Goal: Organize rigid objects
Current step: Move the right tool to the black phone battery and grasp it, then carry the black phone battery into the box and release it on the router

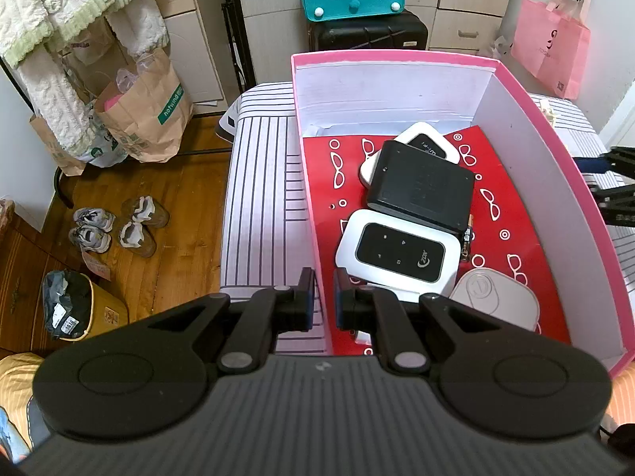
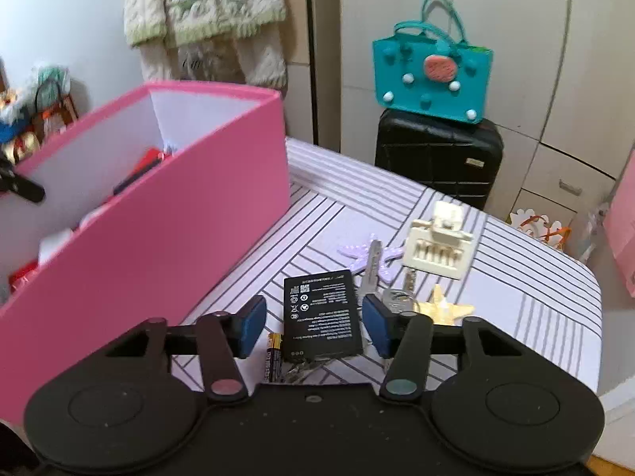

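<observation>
Our right gripper [image 2: 313,327] hangs spread wide around the battery [image 2: 320,314], low centre of the frame, keys [image 2: 391,297] and an AA cell [image 2: 274,355] crowding it. Squeeze now and we may snag those too. Our left gripper [image 1: 321,303] pinches the box [image 1: 313,206] wall; tug and it tips.

Home bedroom, shoes [image 1: 115,228], hanging sweater [image 2: 206,12], suitcase [image 2: 438,158]

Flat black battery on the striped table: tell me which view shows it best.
The right wrist view: the flat black battery lies label-up between the open right gripper fingers. The left wrist view misses it, showing only the pink box.
</observation>
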Motion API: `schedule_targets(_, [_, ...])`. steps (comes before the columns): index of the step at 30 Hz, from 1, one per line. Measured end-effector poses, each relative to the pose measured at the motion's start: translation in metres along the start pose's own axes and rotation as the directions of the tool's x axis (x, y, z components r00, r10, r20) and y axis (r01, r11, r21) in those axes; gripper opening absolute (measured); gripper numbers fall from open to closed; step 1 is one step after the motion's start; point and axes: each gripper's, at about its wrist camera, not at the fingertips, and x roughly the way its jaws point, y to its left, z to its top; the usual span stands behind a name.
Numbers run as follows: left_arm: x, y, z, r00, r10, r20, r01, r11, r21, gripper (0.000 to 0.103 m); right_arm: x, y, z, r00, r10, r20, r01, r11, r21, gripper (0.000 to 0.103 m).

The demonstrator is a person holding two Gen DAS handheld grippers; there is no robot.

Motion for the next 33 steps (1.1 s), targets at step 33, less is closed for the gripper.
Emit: schedule_targets(33, [-0.004, 0.003, 0.002, 1.0, -0.009, -0.004, 0.009, 1.0, -0.016, 0.009, 0.037, 0.005, 0.018, 0.994, 0.043, -0.103, -0.046, 0.998, -0.031, 0.054])
